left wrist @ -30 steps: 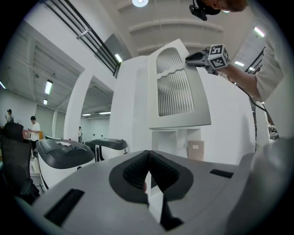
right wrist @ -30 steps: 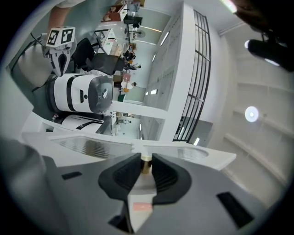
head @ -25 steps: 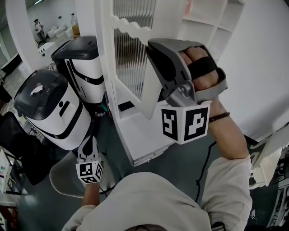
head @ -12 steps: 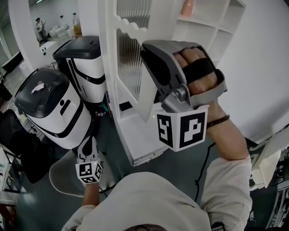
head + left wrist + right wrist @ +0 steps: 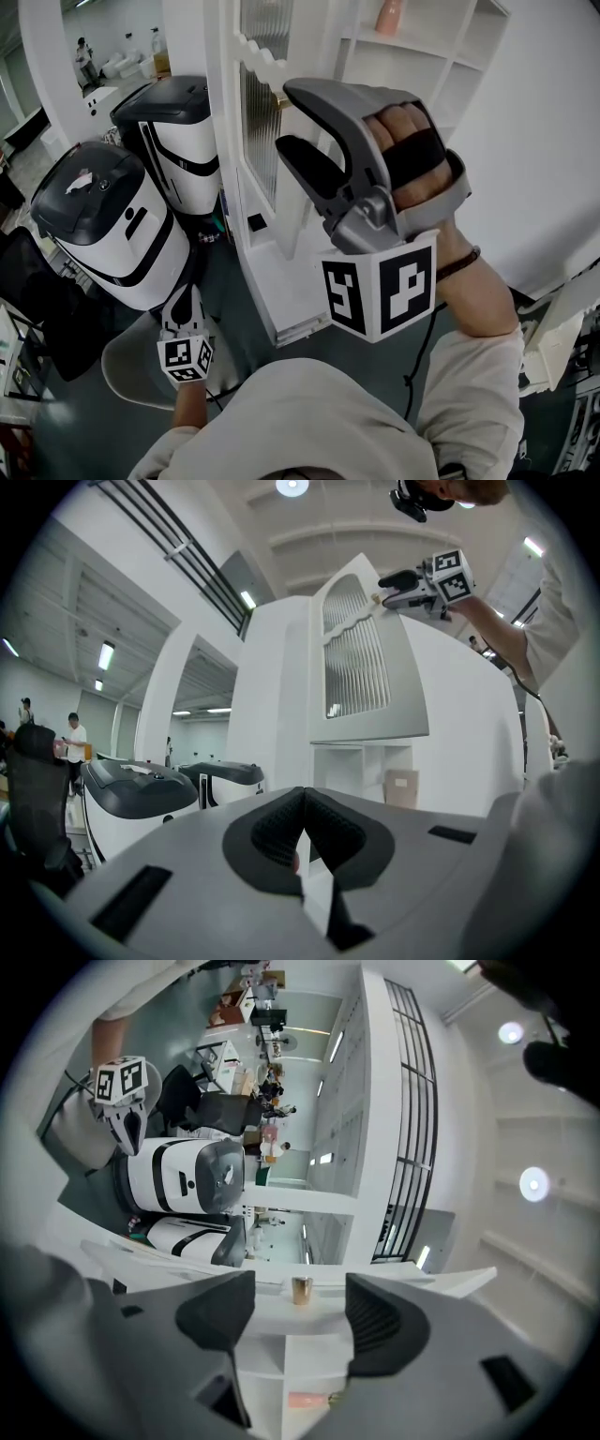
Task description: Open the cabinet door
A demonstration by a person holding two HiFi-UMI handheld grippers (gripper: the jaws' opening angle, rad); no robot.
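- White walls and a dark grey-green floor (image 5: 234,300) formed the room, with people standing far back in the left gripper view.
- At the left stood two rounded black-and-white machines (image 5: 103,225), one behind the other, close beside the cabinet.
- Low in the head view, the left gripper (image 5: 183,298) was held level near the floor. Its own view showed the jaws (image 5: 302,829) together at the tips with nothing between them.
- Right of the machines rose the white cabinet (image 5: 220,112), its bottom shelf bare.
- The cabinet door (image 5: 258,122), a white frame with a wavy upper edge round ribbed glass, stood swung out from the cabinet front. From the left gripper view it showed high up as a panel (image 5: 361,667) angled away from the body.
- A small brass knob (image 5: 300,1290) sat on the door's edge, and in the head view it appeared just above the glass (image 5: 279,98).
- The right gripper (image 5: 286,120), gripped by a hand (image 5: 412,155), was raised to the door. Its jaws had just been opening and stood wide apart (image 5: 300,1312). The knob lay in line between them, clear of both pads.
- Farthest right were open white shelves (image 5: 441,66), with a pink object (image 5: 389,17) on an upper one.
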